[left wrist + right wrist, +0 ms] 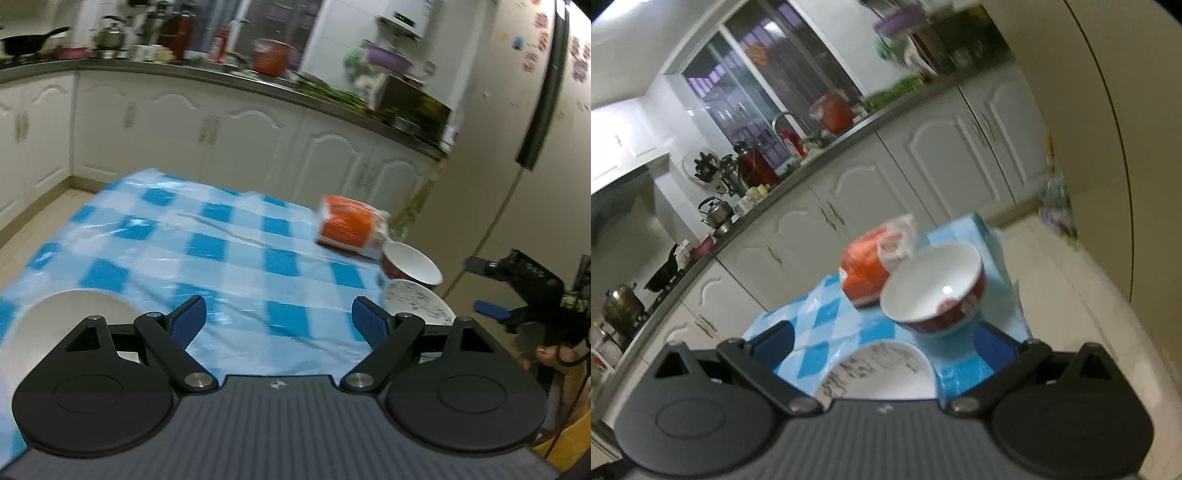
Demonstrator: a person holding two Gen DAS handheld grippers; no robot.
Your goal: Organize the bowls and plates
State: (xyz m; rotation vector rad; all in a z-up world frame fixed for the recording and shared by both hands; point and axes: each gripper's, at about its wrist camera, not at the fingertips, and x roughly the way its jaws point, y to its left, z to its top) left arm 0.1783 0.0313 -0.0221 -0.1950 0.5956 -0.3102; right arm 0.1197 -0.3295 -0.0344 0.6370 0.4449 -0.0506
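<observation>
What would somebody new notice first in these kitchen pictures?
Probably the blue and white checked tablecloth filling the middle of the left view. Next, the red bowl with a white inside near the table's corner, just in front of an orange packet, with a speckled white dish nearer the camera. A plain white plate sits at the left edge.

1. No text, label, brand name or number is legible in either view.
2. Orange packet point(866, 275): printing present, blurred, unreadable.
3. Refrigerator door stickers point(578, 62): blurred, unreadable.

Black hand-held gripper point(279, 319), blue pads point(188, 319)
</observation>
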